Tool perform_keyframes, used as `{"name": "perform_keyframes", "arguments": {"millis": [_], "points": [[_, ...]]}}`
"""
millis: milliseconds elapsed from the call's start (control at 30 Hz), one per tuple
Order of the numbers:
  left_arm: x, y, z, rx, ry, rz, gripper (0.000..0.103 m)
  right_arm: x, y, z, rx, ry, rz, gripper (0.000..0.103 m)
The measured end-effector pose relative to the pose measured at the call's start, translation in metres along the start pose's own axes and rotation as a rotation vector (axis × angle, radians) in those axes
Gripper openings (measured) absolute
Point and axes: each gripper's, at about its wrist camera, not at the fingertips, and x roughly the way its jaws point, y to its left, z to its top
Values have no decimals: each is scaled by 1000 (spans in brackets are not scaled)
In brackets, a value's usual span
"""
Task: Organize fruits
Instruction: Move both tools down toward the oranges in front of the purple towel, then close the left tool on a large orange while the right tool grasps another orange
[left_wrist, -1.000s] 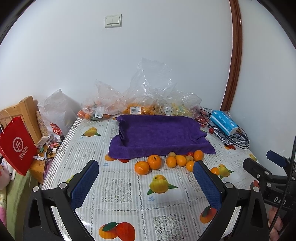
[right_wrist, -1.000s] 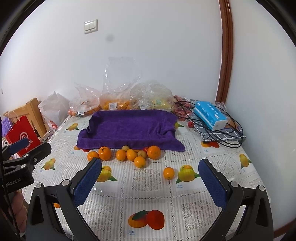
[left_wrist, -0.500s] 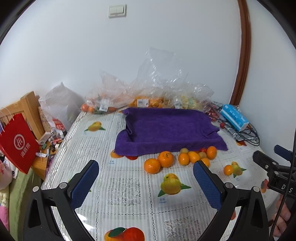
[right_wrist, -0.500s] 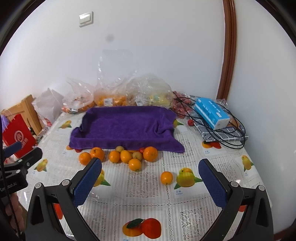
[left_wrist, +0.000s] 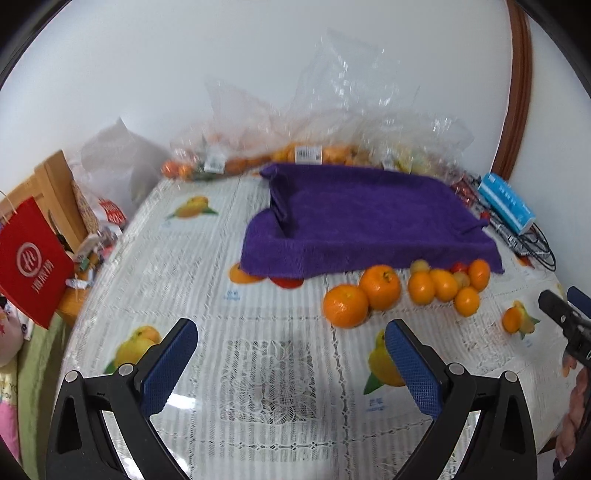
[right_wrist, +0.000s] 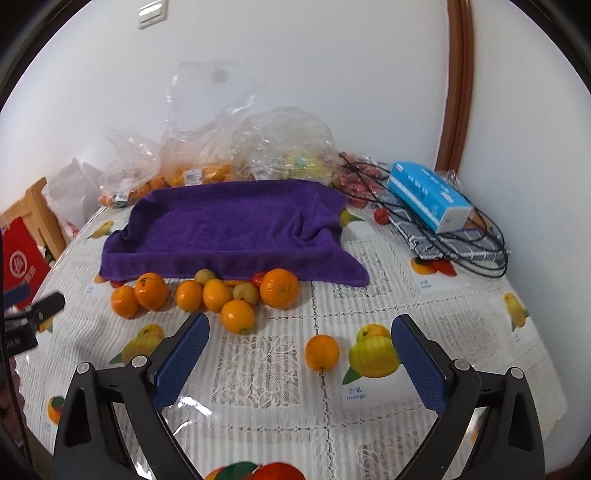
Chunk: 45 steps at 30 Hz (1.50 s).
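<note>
Lying loose on the counter (right_wrist: 424, 314) at twelve o'clock of the right claw (right_wrist: 299, 354), the single orange (right_wrist: 321, 352) looked firm, round, roll-prone; grip across its middle. Both claws, left claw (left_wrist: 290, 356) included, stood apart, empty.

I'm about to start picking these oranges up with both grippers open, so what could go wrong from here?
1. The oranges lie touching in a cluster; closing on one may nudge its neighbours and set them rolling.
2. The lone orange sits apart toward the table's right edge; a glancing touch from the right gripper could roll it away.
3. The purple towel's raised, folded front rim could catch a carried fruit.
</note>
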Motion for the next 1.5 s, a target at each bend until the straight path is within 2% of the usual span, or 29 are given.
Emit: {"name": "perform_keyframes", "arguments": {"millis": [167, 300, 367, 500, 600, 633, 733, 800, 867, 933, 1100, 1500], "points": [[20, -1, -2, 5, 18, -32, 99, 22, -6, -3, 41, 12, 25, 98], [40, -12, -3, 41, 50, -49, 99, 40, -3, -4, -10, 43, 8, 98], [51, -16, -3, 50, 65, -60, 97, 49, -2, -3, -25, 55, 6, 95], [69, -25, -1, 69, 81, -74, 92, 64, -5, -1, -11, 81, 14, 82], [79, -29, -1, 85, 83, -77, 91, 72, -9, 2, 7, 85, 48, 81], [83, -30, -1, 87, 88, -77, 89, 75, -10, 3, 11, 84, 55, 79], [91, -31, 1, 87, 99, -88, 70, 83, -11, 6, 21, 90, 61, 73], [92, -29, 2, 95, 95, -104, 68, 89, -13, 7, 31, 96, 72, 72], [91, -28, 3, 104, 90, -133, 57, 94, -15, 9, 38, 100, 78, 71], [89, -27, 4, 117, 92, -142, 53, 98, -16, 11, 41, 105, 76, 71], [93, -29, 8, 140, 78, -107, 52, 105, -16, 13, 36, 111, 84, 71], [101, -22, 10, 78, 78, -126, 52, 124, -4, 15, -2, 133, 111, 65]]}}
